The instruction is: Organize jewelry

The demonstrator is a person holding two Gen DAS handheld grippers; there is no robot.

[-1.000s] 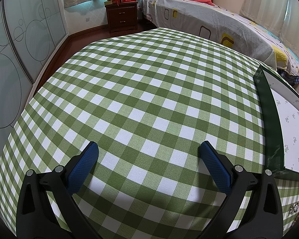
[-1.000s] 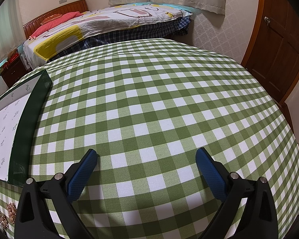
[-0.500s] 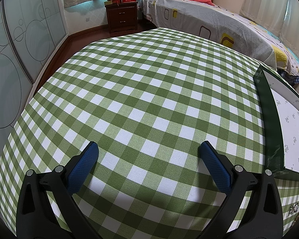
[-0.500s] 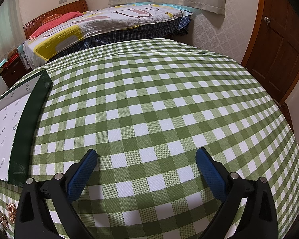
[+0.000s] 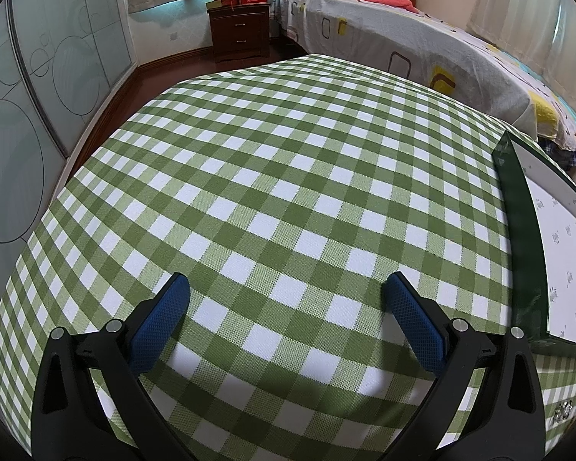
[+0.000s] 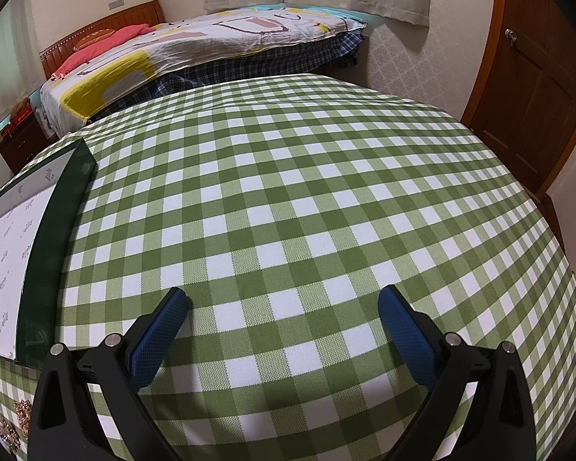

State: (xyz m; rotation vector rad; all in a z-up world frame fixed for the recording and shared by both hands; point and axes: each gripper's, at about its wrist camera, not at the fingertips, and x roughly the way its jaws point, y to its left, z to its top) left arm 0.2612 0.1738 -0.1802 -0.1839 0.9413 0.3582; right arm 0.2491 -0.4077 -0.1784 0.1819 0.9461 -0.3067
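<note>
Bedroom. Bed point(image 6: 196, 46) with patterned cover and a pink pillow stands past the far side of the table; wooden door point(image 6: 533, 88) past the table's far right corner; frosted sliding wardrobe panels point(image 5: 38, 88) off the table's left side; dark nightstand point(image 5: 240, 29) beyond its far left corner

Table covered edge to edge with a green-and-white checked cloth point(image 5: 280, 176). All positions below are given against this table

Dark green box point(image 6: 53, 238), shallow, lined with white printed paper, lies flat on the table between my two tools: at the right edge of the left wrist view point(image 5: 522, 238), at the left edge of the right wrist view. Its lining looks bare where I can see it

My left gripper point(image 5: 286, 299) sits over the near part of the table, left of the box. Blue pads point(image 5: 161, 322) spread wide, nothing between them, only cloth in the gap

My right gripper point(image 6: 282, 307) sits over the near part of the table, right of the box. Pads equally wide apart, nothing held

Jewelry: gold-toned pieces with clear stones point(image 6: 15, 418) lie on the cloth at the table's near edge, in front of the box, low left in the right wrist view. One small sparkling silver piece point(image 5: 562, 411) lies on the cloth in front of the box, low right in the left wrist view. Both lots are outside the box and apart from either tool. Too small and too close to the lens rim to tell what type each piece is
</note>
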